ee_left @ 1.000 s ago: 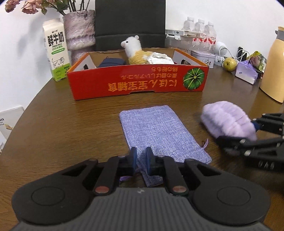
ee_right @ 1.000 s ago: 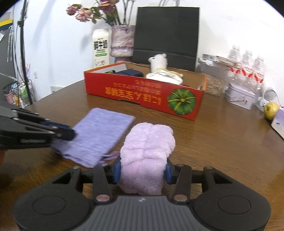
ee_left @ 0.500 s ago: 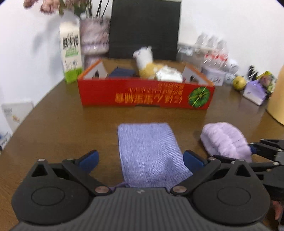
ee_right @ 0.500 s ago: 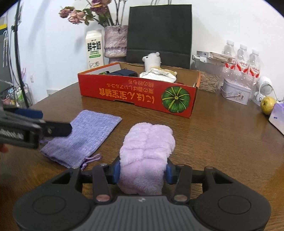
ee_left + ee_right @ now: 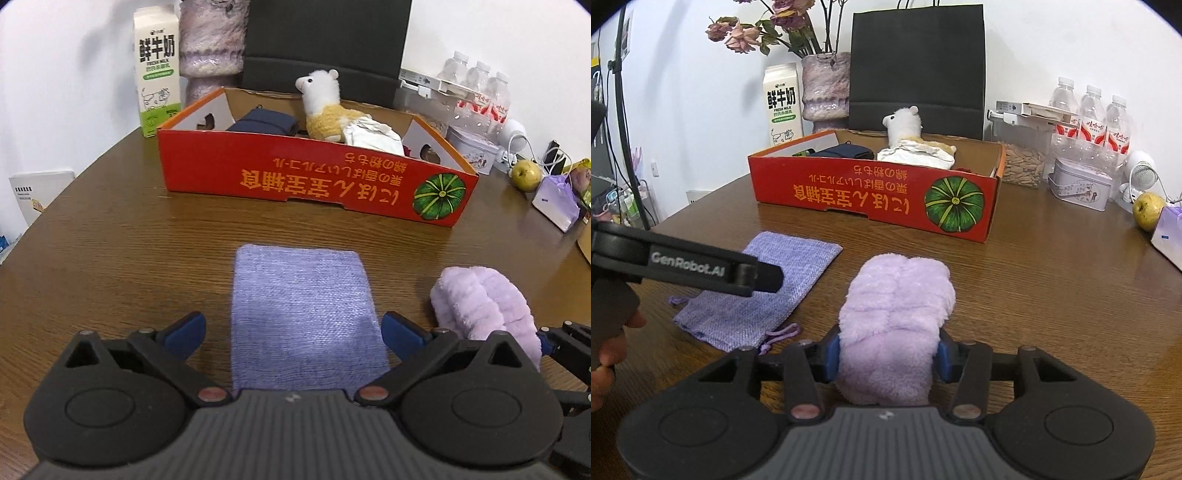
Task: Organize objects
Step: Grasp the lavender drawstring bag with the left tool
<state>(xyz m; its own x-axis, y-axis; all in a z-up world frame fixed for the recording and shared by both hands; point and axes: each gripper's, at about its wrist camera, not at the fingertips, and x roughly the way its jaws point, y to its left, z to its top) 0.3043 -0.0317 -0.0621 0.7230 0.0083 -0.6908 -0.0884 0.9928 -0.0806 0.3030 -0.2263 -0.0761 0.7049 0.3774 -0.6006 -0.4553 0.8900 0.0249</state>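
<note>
A flat lilac woven pouch (image 5: 299, 306) lies on the brown table, with its drawstring end toward me. My left gripper (image 5: 293, 330) stands open wide, its blue pads either side of the pouch's near end without touching it. One of its fingers (image 5: 701, 267) shows above the pouch (image 5: 764, 291) in the right wrist view. To the pouch's right lies a fluffy lilac roll (image 5: 897, 310). My right gripper (image 5: 889, 355) has both pads pressed on the roll's near end, its jaws easing open slightly. The roll (image 5: 480, 302) rests on the table.
A red cardboard box (image 5: 314, 184) stands behind, holding a plush alpaca (image 5: 325, 107), a dark blue pouch and a white bundle. Behind it are a milk carton (image 5: 157, 70), a vase and a black bag. Bottles, a tin and an apple (image 5: 526, 175) crowd the right. A person's hand (image 5: 605, 350) shows at left.
My left gripper let go of the pouch's near corner and opened wide, then shifted so the pouch sits centred between its fingers. The right gripper kept still on the fluffy roll.
</note>
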